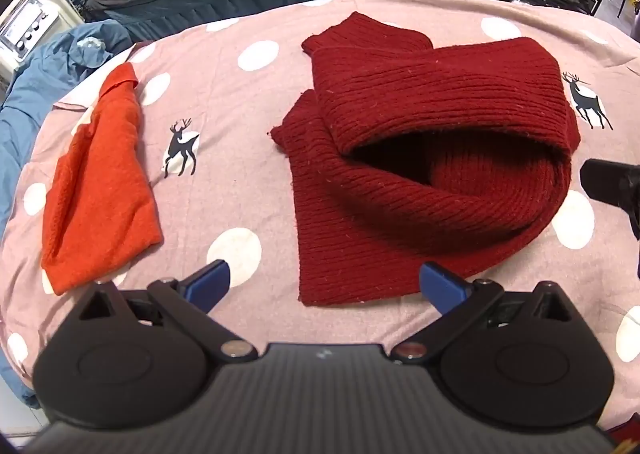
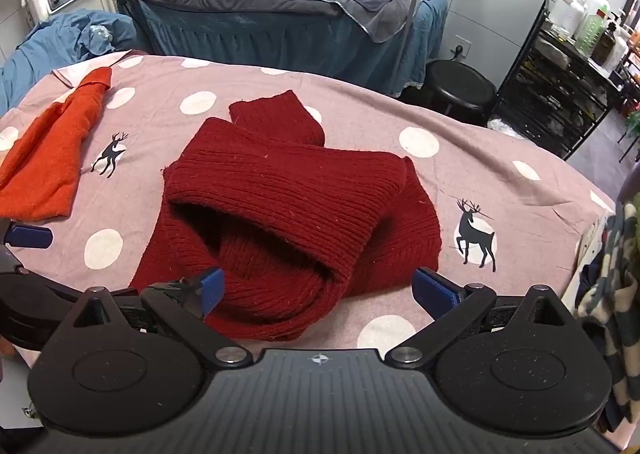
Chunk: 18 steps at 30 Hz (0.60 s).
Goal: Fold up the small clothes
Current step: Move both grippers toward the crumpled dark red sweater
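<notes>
Dark red ribbed knit scarf (image 1: 420,158) is lying mid-bed on the pink polka-dot sheet with black deer prints (image 1: 224,102), loosely doubled over itself: 1 band is crossing on top toward the far right, a lower band is running toward the near edge, and a loop is gaping open between them. Looks only roughly gathered, edges not aligned; judging the fold as barely begun, with squaring up and at least 1 more fold remaining. Bright orange knit garment (image 1: 96,190) is sitting at the left, well apart, crumpled lengthwise, seemingly not folded either. Left gripper (image 1: 324,284) is hovering over the scarf's near end, blue pads spread wide, gripping nothing. Right gripper (image 2: 318,290) is hanging over the scarf's near loop, jaws equally wide and empty, not touching the knit as far as visible.
</notes>
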Tool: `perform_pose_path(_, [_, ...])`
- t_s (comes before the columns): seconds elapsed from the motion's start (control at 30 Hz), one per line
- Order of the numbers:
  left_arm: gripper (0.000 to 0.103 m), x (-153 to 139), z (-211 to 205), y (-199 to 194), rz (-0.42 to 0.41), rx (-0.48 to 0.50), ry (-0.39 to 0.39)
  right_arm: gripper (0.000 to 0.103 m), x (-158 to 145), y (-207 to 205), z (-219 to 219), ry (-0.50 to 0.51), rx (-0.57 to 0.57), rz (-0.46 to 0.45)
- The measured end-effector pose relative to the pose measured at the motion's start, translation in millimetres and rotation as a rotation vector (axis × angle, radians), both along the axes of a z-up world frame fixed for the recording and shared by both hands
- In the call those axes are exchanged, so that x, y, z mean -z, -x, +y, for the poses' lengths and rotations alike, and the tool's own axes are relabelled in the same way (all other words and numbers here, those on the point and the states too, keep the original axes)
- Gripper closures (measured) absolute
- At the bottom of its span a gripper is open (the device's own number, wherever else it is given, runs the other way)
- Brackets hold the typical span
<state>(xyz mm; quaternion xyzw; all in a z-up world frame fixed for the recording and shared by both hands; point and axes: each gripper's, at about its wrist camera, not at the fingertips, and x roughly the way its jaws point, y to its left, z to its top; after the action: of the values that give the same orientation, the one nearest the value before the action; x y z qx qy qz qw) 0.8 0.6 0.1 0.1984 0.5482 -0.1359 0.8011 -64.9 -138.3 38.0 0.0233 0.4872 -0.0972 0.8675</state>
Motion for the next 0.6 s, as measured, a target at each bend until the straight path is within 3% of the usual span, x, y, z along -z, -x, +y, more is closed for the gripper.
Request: perform_pose_path(0.6, [0.000,0.2,5.1,0.9,-0.003,-0.056,0.039,0.000,-2.3,4.8,-3.8,-0.040,-0.013,-0.040])
